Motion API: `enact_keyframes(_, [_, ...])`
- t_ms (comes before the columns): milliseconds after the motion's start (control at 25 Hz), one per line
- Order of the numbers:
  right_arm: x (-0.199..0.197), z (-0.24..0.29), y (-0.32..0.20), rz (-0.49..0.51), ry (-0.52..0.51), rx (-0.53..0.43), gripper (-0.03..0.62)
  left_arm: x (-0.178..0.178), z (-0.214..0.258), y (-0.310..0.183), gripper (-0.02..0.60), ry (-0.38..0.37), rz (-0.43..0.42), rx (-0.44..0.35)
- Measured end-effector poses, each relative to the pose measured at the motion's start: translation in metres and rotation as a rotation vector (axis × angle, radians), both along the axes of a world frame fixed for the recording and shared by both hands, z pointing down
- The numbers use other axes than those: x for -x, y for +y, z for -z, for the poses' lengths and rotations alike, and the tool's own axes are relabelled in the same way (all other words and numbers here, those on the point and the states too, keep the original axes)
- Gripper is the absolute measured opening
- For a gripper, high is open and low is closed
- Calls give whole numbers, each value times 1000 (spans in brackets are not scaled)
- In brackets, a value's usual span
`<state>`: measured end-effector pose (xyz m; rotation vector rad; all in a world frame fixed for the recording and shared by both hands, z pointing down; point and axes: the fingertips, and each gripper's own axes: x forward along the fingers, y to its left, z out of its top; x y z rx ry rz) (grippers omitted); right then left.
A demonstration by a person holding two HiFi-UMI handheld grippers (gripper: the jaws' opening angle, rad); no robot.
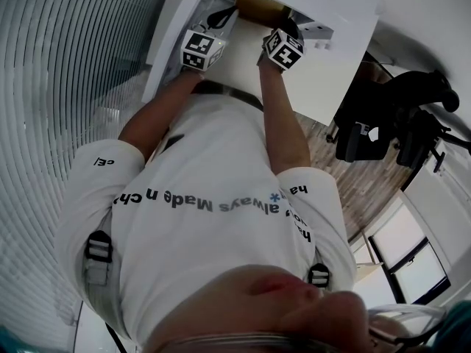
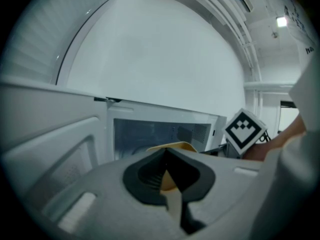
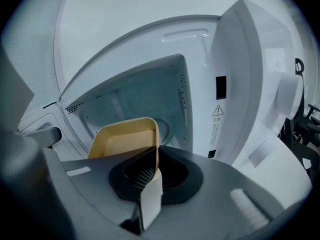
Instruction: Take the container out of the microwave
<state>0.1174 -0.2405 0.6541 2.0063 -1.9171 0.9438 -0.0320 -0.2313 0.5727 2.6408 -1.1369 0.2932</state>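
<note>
A tan yellow container (image 3: 122, 139) sits at the mouth of the open white microwave (image 3: 135, 96), held from both sides. My right gripper (image 3: 152, 165) is shut on its right wall, with the rim pinched between the dark pads. On the other side, my left gripper (image 2: 166, 176) is shut on the container (image 2: 176, 147), a strip of its yellow wall showing between the jaws. In the head view the container (image 1: 257, 6) lies just ahead of the left gripper (image 1: 219, 17) and right gripper (image 1: 288, 26). Its contents are hidden.
The microwave door (image 2: 60, 164) stands open to the left. The latch side with a warning label (image 3: 218, 110) is at the right of the cavity. A black office chair (image 1: 412, 116) stands on the wooden floor (image 1: 353, 171) to my right, and window blinds (image 1: 59, 87) are to my left.
</note>
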Motion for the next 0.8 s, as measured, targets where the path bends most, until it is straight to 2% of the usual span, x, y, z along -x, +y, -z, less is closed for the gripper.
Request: enact_keyframes(800, [-29, -24, 88, -17, -42, 91, 13, -31, -7, 52, 5, -6, -77, 7])
